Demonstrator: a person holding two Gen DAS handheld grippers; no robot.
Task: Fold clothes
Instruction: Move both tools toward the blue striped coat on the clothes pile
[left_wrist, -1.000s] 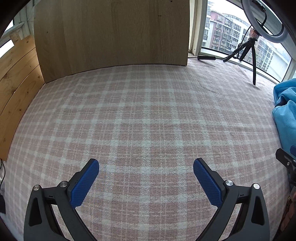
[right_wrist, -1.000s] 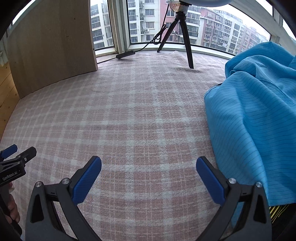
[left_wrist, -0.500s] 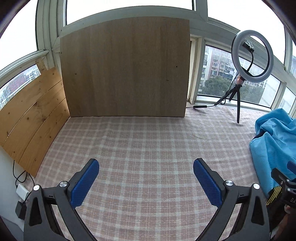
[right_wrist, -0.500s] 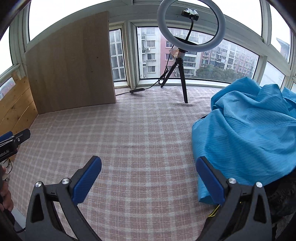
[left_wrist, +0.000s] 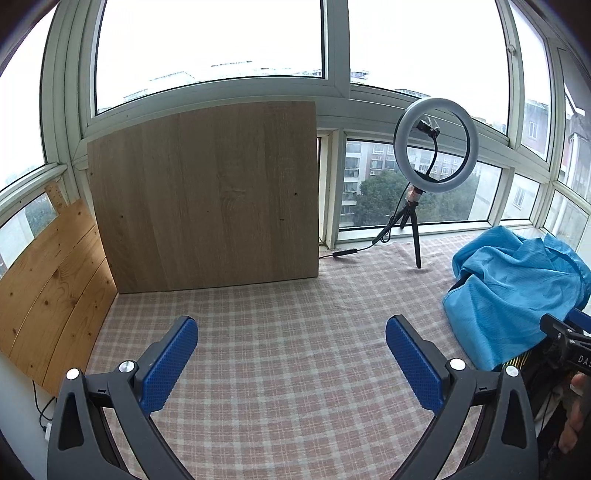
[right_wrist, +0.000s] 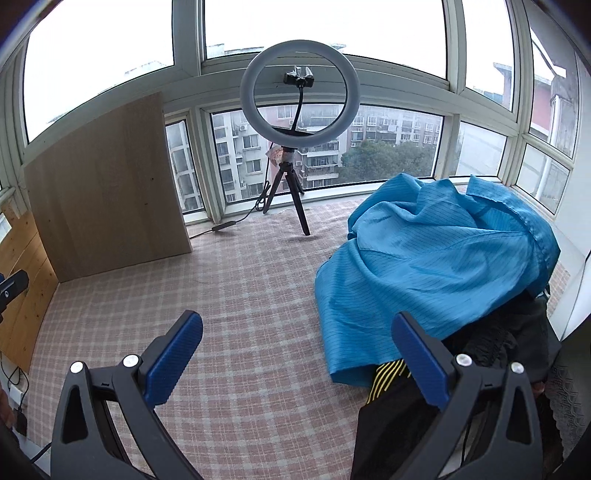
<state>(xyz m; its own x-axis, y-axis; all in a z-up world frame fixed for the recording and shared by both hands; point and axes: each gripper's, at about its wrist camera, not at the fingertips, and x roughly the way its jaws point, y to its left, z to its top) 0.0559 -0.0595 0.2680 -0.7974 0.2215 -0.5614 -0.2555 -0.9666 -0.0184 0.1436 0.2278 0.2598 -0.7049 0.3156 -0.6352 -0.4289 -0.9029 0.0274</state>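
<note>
A crumpled bright blue garment (right_wrist: 436, 269) lies heaped at the right of the pink checked surface (right_wrist: 240, 295), over dark clothes (right_wrist: 491, 339) and a yellow-and-black striped piece (right_wrist: 388, 373). My right gripper (right_wrist: 295, 354) is open and empty, raised above the cloth, its right finger in front of the pile's near edge. My left gripper (left_wrist: 291, 354) is open and empty too, over bare checked cloth (left_wrist: 277, 325), with the blue garment (left_wrist: 513, 291) off to its right. The right gripper's tip (left_wrist: 565, 332) shows at the left wrist view's right edge.
A ring light on a small tripod (right_wrist: 295, 155) stands at the back by the windows, its cable (right_wrist: 236, 221) trailing left. A large wooden board (left_wrist: 210, 199) leans at the back left and a pine panel (left_wrist: 51, 291) lines the left side. A hand (left_wrist: 576, 413) holds the right gripper.
Both grippers have risen and tilted up from close above the checked cloth, so the windows, ring light and whole blue pile now show. Both stay open and empty.
</note>
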